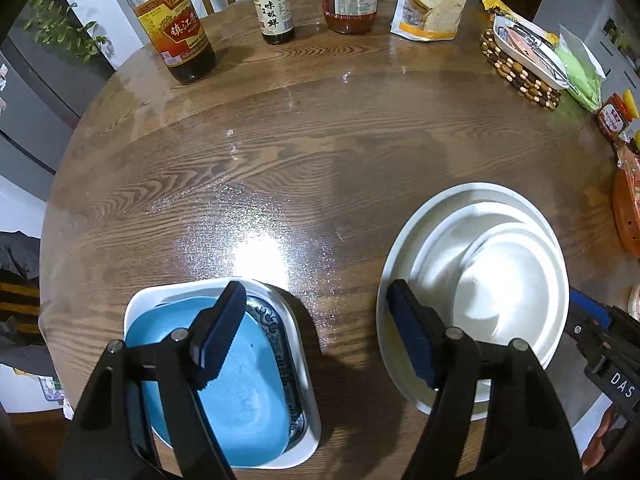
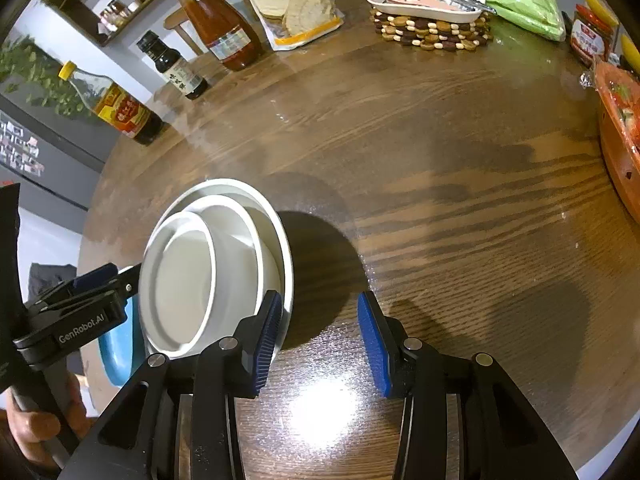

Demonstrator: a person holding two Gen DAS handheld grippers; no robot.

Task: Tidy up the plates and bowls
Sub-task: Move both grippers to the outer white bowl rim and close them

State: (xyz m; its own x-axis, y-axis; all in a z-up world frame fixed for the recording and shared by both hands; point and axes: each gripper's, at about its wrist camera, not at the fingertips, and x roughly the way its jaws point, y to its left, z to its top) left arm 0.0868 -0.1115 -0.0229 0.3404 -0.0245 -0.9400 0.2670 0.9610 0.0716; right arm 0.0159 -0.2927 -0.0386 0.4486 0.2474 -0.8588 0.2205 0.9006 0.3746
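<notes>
Only the left wrist view shows the blue dish (image 1: 224, 376) fully

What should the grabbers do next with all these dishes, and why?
Probably lift both grippers away. The white bowls sit nested in one stack, the blue plate lies in the white dish, and the left gripper and right gripper hold nothing.

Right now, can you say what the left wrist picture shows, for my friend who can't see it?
The open left gripper hovers over a wooden table, between a blue dish nested in square dishes and a stack of round white bowls. Sauce bottles stand along the far edge.
</notes>
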